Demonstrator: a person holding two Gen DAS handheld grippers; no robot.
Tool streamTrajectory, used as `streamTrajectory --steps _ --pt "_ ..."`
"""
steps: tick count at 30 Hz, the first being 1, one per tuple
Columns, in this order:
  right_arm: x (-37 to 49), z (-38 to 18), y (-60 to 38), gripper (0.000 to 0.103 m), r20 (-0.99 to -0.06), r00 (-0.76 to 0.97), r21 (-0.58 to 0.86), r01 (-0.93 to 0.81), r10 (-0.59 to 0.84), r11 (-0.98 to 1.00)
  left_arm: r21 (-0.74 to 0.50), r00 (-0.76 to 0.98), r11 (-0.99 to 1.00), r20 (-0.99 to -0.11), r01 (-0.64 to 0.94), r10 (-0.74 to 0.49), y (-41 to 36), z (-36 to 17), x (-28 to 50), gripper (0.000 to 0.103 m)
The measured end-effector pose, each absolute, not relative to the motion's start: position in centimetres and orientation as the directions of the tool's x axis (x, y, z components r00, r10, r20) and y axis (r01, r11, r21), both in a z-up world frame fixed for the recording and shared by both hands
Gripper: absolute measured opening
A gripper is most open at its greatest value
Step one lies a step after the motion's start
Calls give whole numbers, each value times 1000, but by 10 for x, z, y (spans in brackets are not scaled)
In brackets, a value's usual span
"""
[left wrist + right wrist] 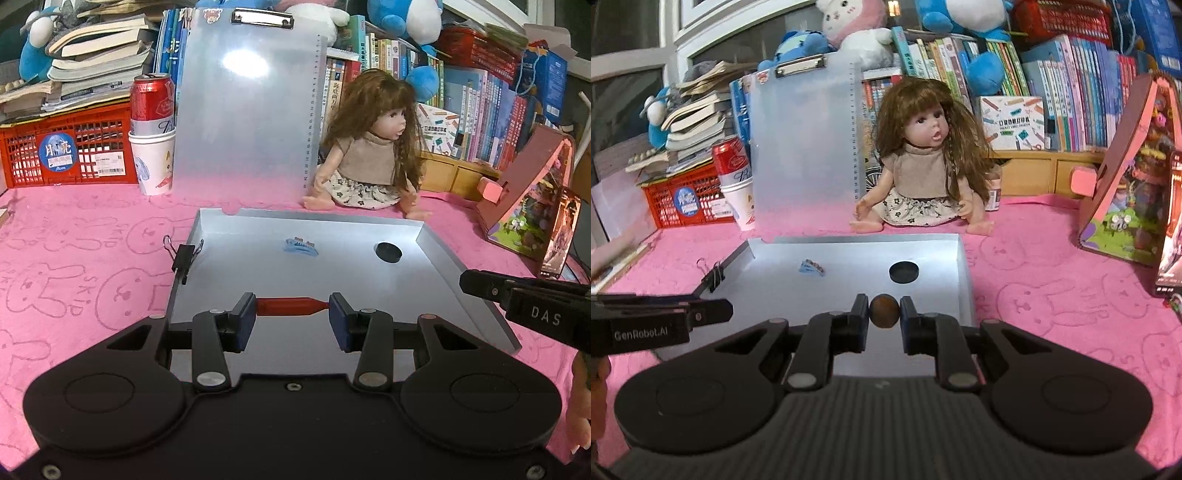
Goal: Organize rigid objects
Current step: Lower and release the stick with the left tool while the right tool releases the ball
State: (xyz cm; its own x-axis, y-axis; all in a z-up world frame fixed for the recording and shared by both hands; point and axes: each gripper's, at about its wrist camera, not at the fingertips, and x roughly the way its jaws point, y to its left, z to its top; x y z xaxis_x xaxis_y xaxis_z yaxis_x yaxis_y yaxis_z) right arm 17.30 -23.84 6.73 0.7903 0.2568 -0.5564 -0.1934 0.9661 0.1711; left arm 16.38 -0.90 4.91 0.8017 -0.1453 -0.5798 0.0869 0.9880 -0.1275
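A shallow silver tray (pixel 476 284) lies on the pink cloth; it also shows in the right wrist view (pixel 964 266). In it lie a blue hair clip (pixel 301 248) (pixel 812 267) and a black round disc (pixel 388 252) (pixel 904 272). A black binder clip (pixel 183 258) (pixel 714 276) grips its left rim. My left gripper (pixel 292 308) is shut on a red marker-like stick (pixel 288 306), held crosswise over the tray's near part. My right gripper (pixel 884 311) is shut on a brown nut-like ball (pixel 884 310) above the tray's near right part.
A doll (pixel 369 147) sits behind the tray. A clear clipboard (pixel 247 110) leans upright at the back. A red can in a paper cup (pixel 152 136) and a red crate (pixel 66 151) stand back left. A pink toy house box (pixel 532 199) stands at right. Books line the back.
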Motion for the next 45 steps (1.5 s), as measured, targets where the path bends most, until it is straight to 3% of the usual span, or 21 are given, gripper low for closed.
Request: streamTrajectory --steps 17,45 --pt "258 52 -246 22 -691 653 325 -102 309 940 -245 684 966 -692 77 -230 -14 39 253 41" --pt "293 23 -226 22 -751 625 189 -105 213 976 -133 703 989 -696 72 -145 -37 11 288 41"
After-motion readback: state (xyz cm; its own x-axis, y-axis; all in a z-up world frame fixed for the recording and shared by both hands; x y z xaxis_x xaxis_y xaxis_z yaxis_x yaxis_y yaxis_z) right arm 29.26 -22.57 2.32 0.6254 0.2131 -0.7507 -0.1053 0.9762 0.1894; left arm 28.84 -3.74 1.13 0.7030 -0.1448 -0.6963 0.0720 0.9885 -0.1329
